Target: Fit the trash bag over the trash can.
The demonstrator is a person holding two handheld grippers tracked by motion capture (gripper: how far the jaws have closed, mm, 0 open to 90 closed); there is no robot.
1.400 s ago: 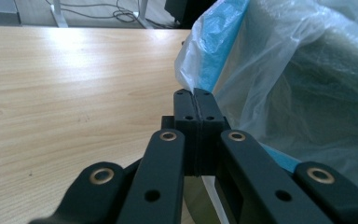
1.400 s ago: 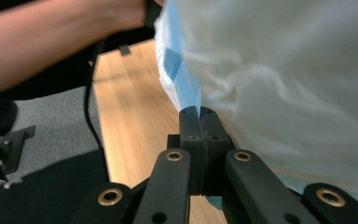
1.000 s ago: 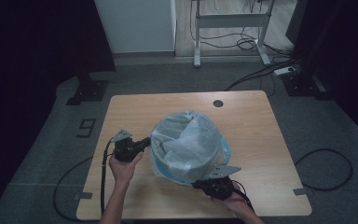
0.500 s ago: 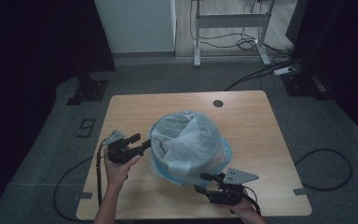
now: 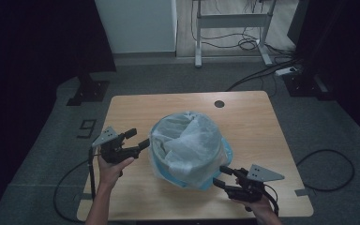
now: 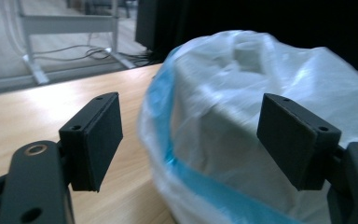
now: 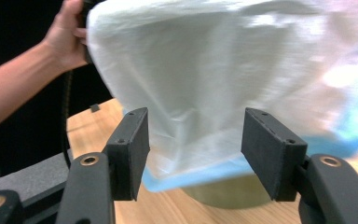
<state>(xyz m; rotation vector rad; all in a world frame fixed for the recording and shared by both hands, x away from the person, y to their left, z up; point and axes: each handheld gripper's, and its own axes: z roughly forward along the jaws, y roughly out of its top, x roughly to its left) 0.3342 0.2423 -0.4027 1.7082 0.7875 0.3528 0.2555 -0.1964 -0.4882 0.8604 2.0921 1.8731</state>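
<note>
Right now I have both sets of jaws released and standing off the bin (image 5: 190, 150), a round container on the tabletop (image 5: 243, 112) dressed in a white plastic liner bag (image 5: 192, 140) with a blue band around its lower edge. My left gripper (image 5: 138, 140) sits just beside the bin's left flank; its jaws have just been opening, and in the left gripper view the two black pads stand wide apart with nothing pressed between them, the bag (image 6: 261, 107) bulging ahead of them and reaching across towards the right-hand pad without touching it. My right gripper (image 5: 221, 176) sits at the near right of the bin, its jaws pointing at the lower edge of the bag; they too have just been opening. In the right gripper view the liner (image 7: 223, 70) hangs ahead of and above the spread pads, its blue hem (image 7: 200, 175) showing in the gap, and a dull olive strip of the bin wall (image 7: 223, 193) peeks out beneath that hem. Beyond the bag on the left of that view I see the other hand (image 7: 70, 35) and forearm.
</note>
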